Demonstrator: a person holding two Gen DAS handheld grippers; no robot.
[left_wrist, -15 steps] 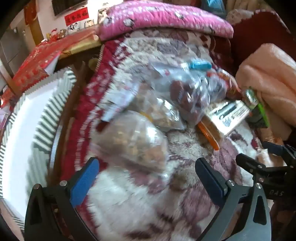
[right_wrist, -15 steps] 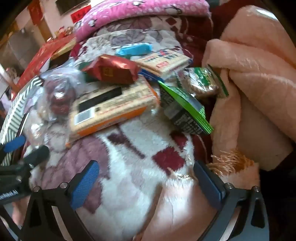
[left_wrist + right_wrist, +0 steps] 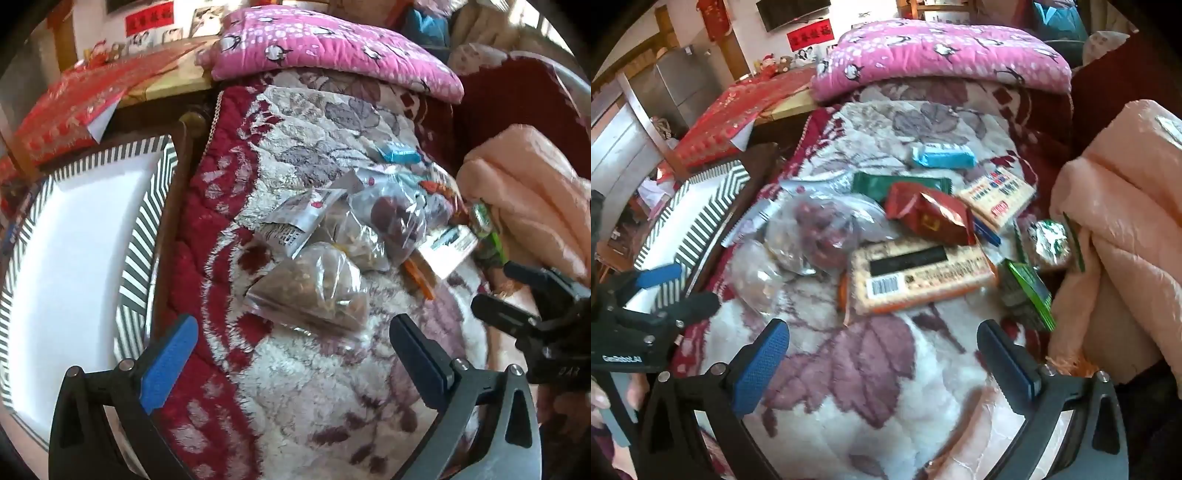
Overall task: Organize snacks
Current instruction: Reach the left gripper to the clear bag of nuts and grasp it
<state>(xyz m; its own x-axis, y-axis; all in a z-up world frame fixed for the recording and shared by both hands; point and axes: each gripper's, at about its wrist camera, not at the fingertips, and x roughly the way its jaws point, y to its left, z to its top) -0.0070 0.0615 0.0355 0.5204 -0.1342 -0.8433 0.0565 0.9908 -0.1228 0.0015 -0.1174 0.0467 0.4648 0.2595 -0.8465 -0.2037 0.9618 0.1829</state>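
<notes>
Left gripper [image 3: 293, 349]: jaws wide apart, empty; clear bag of nuts [image 3: 314, 291] just beyond them on the flowered blanket [image 3: 314, 387]. Right gripper [image 3: 882, 354]: jaws wide apart, empty; orange-edged snack pack [image 3: 919, 275] just ahead, red pouch [image 3: 931, 214] behind it, striped box [image 3: 74, 258] far left.
</notes>
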